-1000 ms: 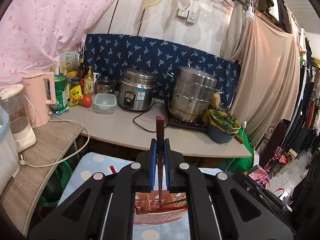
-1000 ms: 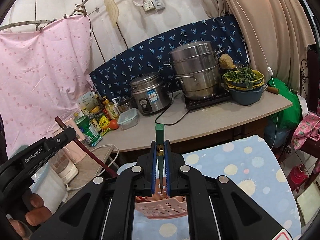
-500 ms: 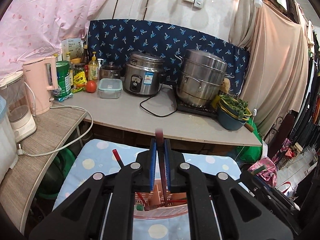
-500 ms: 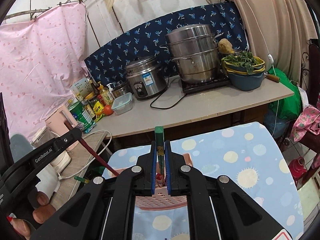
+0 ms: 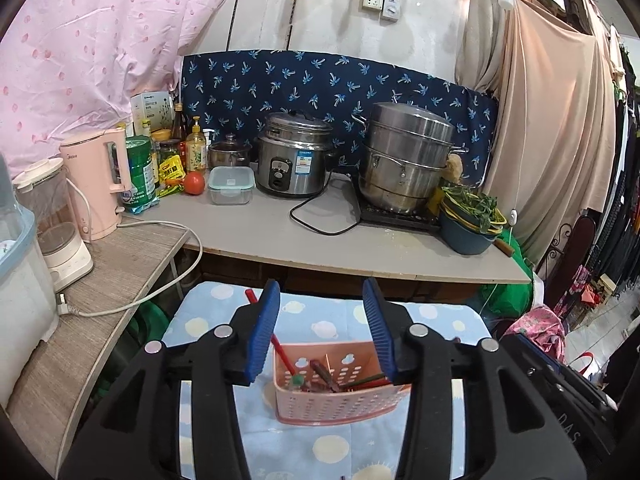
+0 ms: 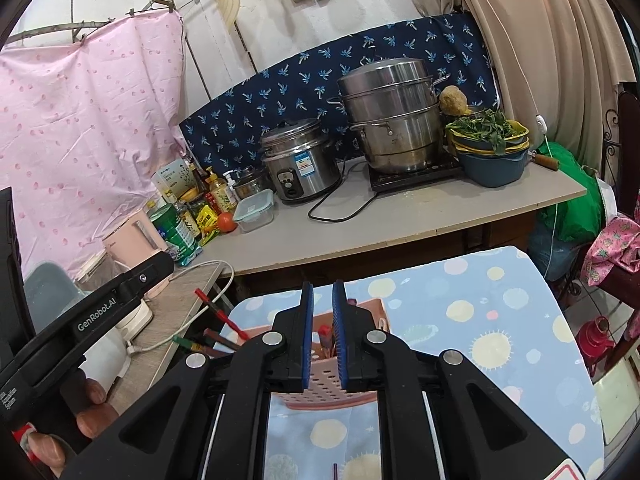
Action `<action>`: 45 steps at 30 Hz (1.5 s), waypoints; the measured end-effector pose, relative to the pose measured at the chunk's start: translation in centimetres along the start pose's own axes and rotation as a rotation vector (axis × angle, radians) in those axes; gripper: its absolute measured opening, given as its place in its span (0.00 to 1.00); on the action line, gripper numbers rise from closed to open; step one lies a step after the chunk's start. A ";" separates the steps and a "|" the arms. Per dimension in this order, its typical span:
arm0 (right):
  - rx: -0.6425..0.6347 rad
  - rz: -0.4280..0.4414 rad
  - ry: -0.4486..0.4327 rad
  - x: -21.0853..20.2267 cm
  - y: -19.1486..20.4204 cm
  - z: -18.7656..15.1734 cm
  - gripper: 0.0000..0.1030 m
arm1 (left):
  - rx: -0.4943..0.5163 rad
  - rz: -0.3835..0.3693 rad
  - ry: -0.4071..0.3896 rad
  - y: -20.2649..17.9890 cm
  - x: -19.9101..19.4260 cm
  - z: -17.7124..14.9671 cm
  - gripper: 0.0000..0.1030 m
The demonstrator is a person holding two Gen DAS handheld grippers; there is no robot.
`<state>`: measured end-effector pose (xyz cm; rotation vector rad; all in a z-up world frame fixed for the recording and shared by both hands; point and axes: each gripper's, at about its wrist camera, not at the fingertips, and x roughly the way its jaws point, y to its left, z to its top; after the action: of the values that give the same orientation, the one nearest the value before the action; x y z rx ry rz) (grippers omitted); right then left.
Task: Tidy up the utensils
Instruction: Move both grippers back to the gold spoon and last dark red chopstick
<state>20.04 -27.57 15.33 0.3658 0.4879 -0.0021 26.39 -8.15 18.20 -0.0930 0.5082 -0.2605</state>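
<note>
Both grippers hang over the pink basket, which sits on the dotted cloth in front of the counter. The left gripper has its 2 blue pads well apart, jaws just opened, nothing between them. The chopsticks lie inside the basket below, ends down, likely let go right over it so they fall in. 1 red chopstick leans out over the basket's left rim, by the left pad.

The right gripper has its pads slightly apart, a narrow gap showing, with no utensil pinched there; the basket and the tops of the sticks in it show through the gap. From this view more sticks poke out to the left of the basket, whether in it or beside it I cannot tell. A hand holds the left tool.

Judgement: the drop-off looks done for both; any stray sticks are next.
</note>
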 end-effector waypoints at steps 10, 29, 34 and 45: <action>-0.038 0.015 0.066 -3.6 -0.1 -5.3 0.15 | 0.019 0.028 0.083 0.5 -2.8 -4.5 0.41; -0.124 -0.050 0.375 -6.2 -1.4 -22.4 0.20 | 0.009 0.116 0.364 4.3 -3.9 -19.9 0.41; -0.126 -0.044 0.434 -6.3 -1.4 -25.5 0.20 | 0.014 0.122 0.436 4.7 -4.0 -23.7 0.41; -0.161 -0.026 0.510 -5.9 -0.2 -28.9 0.20 | 0.030 0.131 0.482 4.8 -5.0 -26.9 0.54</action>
<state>1.60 -18.26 -5.74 0.1981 0.9908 0.1075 10.02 -2.80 -3.60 0.0343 0.9857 -0.1609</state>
